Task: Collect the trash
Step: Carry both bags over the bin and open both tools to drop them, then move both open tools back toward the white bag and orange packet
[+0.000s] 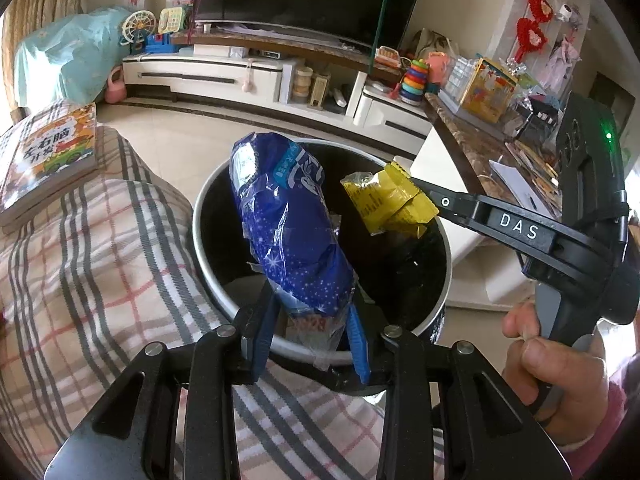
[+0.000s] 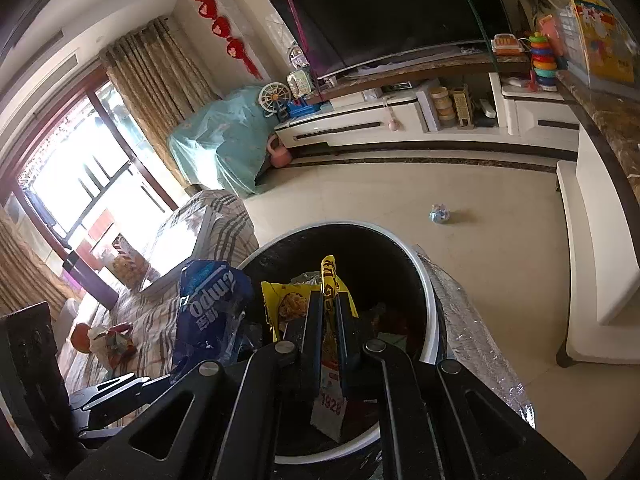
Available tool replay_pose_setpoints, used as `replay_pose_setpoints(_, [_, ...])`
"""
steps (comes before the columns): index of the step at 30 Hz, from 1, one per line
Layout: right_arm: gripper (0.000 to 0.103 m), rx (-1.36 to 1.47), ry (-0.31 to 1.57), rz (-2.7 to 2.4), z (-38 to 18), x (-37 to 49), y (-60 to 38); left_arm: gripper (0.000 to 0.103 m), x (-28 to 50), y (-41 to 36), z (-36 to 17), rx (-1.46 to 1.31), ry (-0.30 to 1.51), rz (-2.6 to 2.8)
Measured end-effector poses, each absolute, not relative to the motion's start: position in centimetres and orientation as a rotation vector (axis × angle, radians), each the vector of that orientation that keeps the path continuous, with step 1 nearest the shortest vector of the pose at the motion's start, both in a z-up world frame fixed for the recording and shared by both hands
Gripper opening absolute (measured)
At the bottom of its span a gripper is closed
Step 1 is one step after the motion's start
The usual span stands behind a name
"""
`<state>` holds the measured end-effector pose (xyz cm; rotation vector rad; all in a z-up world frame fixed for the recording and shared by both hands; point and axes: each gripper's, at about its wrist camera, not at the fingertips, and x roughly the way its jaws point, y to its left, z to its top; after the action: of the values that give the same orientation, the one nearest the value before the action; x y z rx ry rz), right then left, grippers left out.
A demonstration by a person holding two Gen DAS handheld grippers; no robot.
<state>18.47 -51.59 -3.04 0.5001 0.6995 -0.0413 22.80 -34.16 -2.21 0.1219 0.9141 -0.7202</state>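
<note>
The biggest thing here is the round black trash bin (image 1: 400, 280) with a pale rim. It stands on the floor, right beside a sofa with a striped cover (image 1: 100, 260). Some trash already lies in the bottom of it.

Both pieces of trash hang over the open bin. The left gripper (image 1: 312, 336) is clamped on the lower end of a big blue plastic bag (image 1: 288, 232), and the bag sticks up above the bin. The right gripper (image 2: 329, 312) is pinched tight on a small yellow snack wrapper (image 2: 292, 304), which is also above the opening.

So I think the step now is dropping the trash in. The next move is easy: open each gripper and let the things fall. The blue bag is long, so it may need a tip downward to land inside and not on the rim.

The two grippers are close together, so they could bump. One more crumpled bit (image 2: 439, 214) lies on the floor, well apart from the bin, and seems left to collect.
</note>
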Motion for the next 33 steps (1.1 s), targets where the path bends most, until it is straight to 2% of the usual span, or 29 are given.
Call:
replay_pose_setpoints(3, [0.008, 0.503, 0.705, -0.046, -3.2, 18.7, -51.8, 0.035, 23.0, -34.5, -2.3, 0.125, 0.919, -0.711])
replay_pose_setpoints(5, [0.012, 0.498, 0.712, -0.052, -3.3, 18.9, -51.8, 0.044, 22.9, -34.7, -2.3, 0.126, 0.922, -0.71])
replay_pose_setpoints(7, [0.02, 0.5, 0.717, -0.059, -3.3, 18.8, -51.9, 0.056, 22.8, -34.6, -2.1, 0.12, 0.915, -0.707])
replay_pose_setpoints(9, [0.038, 0.513, 0.714, -0.059, -3.3, 18.7, -52.1, 0.06, 22.5, -34.4, -1.8, 0.115, 0.899, -0.709])
replay_pose_setpoints(11, [0.048, 0.521, 0.698, -0.058, -3.1, 18.3, -52.1, 0.06, 22.0, -34.0, -1.5, 0.112, 0.885, -0.702])
replay_pose_setpoints(13, [0.05, 0.527, 0.689, -0.056, -2.9, 17.9, -52.0, 0.062, 21.8, -33.2, -1.5, 0.1, 0.878, -0.696])
replay_pose_setpoints(18, [0.074, 0.535, 0.664, -0.035, -2.3, 17.0, -51.2, 0.064, 20.8, -30.3, -1.6, 0.049, 0.875, -0.662])
replay_pose_setpoints(33, [0.087, 0.491, 0.67, 0.111, -1.7, 15.2, -43.2, 0.067, 17.9, -19.3, -2.7, -0.084, 0.886, -0.487])
